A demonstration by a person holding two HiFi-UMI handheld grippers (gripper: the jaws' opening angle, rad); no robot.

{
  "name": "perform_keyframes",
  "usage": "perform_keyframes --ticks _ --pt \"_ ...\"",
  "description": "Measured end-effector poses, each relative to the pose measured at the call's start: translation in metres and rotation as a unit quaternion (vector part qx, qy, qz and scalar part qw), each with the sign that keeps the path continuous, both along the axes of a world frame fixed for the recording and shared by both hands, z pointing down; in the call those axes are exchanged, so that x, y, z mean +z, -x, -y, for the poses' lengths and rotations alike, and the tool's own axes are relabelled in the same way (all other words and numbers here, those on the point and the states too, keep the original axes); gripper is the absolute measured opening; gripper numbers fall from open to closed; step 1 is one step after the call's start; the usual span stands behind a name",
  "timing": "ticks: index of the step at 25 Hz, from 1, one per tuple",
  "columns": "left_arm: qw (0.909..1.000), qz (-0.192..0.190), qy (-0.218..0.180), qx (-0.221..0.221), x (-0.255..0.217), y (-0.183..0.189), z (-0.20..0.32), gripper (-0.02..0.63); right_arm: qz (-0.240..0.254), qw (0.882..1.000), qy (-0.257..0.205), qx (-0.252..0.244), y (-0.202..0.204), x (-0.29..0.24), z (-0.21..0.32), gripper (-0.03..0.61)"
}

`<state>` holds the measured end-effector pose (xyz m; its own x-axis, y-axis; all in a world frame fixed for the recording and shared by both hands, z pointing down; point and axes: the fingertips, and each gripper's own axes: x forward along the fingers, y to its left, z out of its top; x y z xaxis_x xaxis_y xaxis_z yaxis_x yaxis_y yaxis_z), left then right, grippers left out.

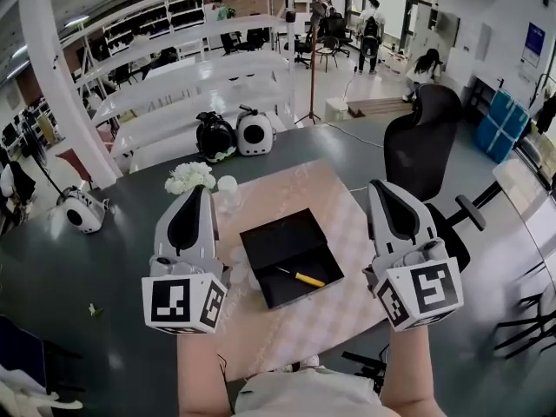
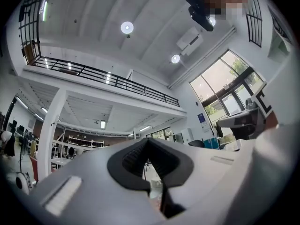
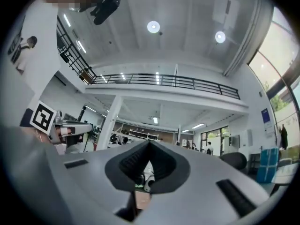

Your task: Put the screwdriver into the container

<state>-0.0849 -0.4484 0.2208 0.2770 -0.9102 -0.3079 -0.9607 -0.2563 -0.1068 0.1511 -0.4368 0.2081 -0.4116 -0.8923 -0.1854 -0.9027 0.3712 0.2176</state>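
A black open container (image 1: 276,240) lies on a pink checked mat (image 1: 287,189) in the head view. The screwdriver (image 1: 301,277), yellow handle and dark shaft, lies inside it near the front right corner. My left gripper (image 1: 200,194) is raised to the left of the container and my right gripper (image 1: 380,188) to its right, both well apart from it. In the left gripper view the left gripper (image 2: 148,159) has its jaws together with nothing between them. The right gripper (image 3: 149,165) looks the same, pointing up at the hall.
The mat sits on a dark grey table (image 1: 104,259). Near the mat's far left corner are white flowers (image 1: 189,178) and a clear cup (image 1: 228,189). Two rounded devices (image 1: 234,134) stand at the table's far edge, and a black office chair (image 1: 426,146) to the right.
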Motion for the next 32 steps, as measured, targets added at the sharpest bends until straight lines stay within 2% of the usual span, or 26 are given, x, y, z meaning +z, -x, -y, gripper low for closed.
perform_keyframes --ticks 3,9,32 --pt "1.0 0.002 -0.006 0.004 -0.004 -0.001 -0.004 0.008 -0.007 1.0 -0.014 0.026 -0.007 -0.006 -0.004 0.004" --pt "0.9999 0.003 -0.009 0.006 -0.008 0.0 -0.009 0.008 0.001 0.999 -0.016 0.045 -0.017 -0.009 -0.007 0.003" --pt "0.9998 0.012 -0.015 0.009 -0.009 -0.006 -0.011 0.008 0.005 0.999 -0.003 0.047 -0.023 -0.001 -0.008 0.003"
